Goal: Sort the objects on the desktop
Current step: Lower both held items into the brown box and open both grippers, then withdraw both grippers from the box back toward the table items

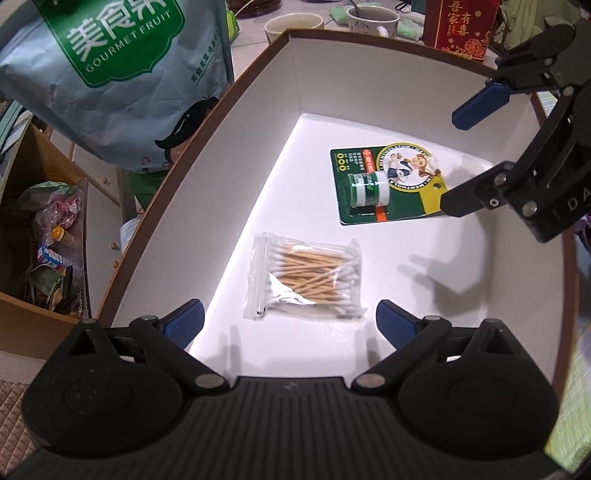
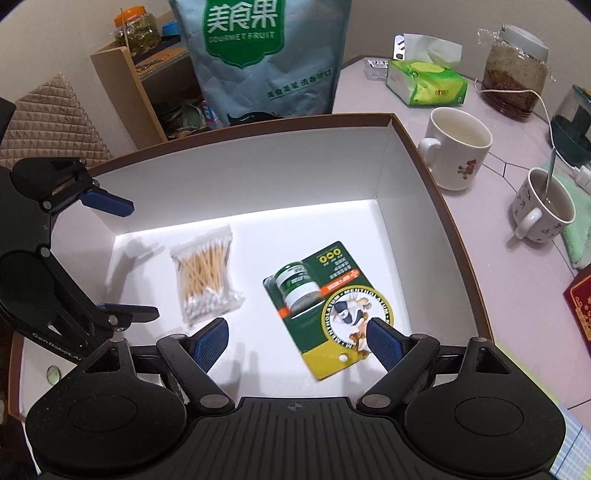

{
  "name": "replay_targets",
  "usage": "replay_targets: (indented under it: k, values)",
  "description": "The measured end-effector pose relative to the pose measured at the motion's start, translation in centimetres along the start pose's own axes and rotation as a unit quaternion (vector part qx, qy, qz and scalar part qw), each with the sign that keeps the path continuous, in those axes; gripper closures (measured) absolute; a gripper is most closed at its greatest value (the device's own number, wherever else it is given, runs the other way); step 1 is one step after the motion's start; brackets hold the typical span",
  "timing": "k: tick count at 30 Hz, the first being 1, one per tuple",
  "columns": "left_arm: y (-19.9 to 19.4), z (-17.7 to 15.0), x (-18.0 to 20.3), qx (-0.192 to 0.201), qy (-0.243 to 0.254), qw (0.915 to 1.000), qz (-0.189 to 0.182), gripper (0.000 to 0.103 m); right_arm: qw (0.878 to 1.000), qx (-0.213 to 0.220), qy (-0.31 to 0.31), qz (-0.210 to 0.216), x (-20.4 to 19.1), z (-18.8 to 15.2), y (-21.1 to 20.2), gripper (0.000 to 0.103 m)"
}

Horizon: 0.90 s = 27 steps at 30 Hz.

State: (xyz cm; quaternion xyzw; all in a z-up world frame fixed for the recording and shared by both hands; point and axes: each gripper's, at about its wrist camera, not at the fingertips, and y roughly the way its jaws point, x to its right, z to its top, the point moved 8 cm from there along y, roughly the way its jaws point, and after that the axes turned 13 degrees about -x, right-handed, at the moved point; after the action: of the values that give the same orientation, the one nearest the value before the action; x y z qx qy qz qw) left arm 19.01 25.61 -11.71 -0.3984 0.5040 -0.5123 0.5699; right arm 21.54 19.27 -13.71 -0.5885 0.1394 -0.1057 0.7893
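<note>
white-lined box (image 1: 258, 122) with brown rim holds two items lying flat, apart: clear zip bag of wooden-stem cotton swabs (image 1: 308, 278), and green blister card (image 1: 391, 184) carrying a small green-and-white jar. left gripper (image 1: 290, 319) wide open over the swabs, holding nothing. right gripper (image 2: 295, 332) wide open, empty, over the card's yellow end. right wrist only: two mugs (image 2: 458, 147), tissue pack (image 2: 428, 83).

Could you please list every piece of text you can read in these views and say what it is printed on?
"美食果" and "GOURMET FRUIT": blue-green snack bag.
"MENTHOLATUM", around the round emblem: green blister card.
"善家有喜": red box.
"GenRobot.AI", partly cut off: body of the left gripper.
Smaller print on the bag and card: too blurred to read.
</note>
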Motion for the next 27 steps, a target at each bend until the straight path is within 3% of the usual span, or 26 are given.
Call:
replay_targets:
  k: [17,27]
  values:
    - [-7.8,-3.0,2.9,0.053,-0.012,0.9976,0.041,0.005,0.998,0.064,0.001,-0.005,-2.9,-3.2,-6.4,0.019]
    - [-10.8,-4.3,6.6,0.075,-0.004,0.9961,0.047,0.005,0.995,0.101,0.016,0.001,-2.9,-7.3,-10.1,0.019]
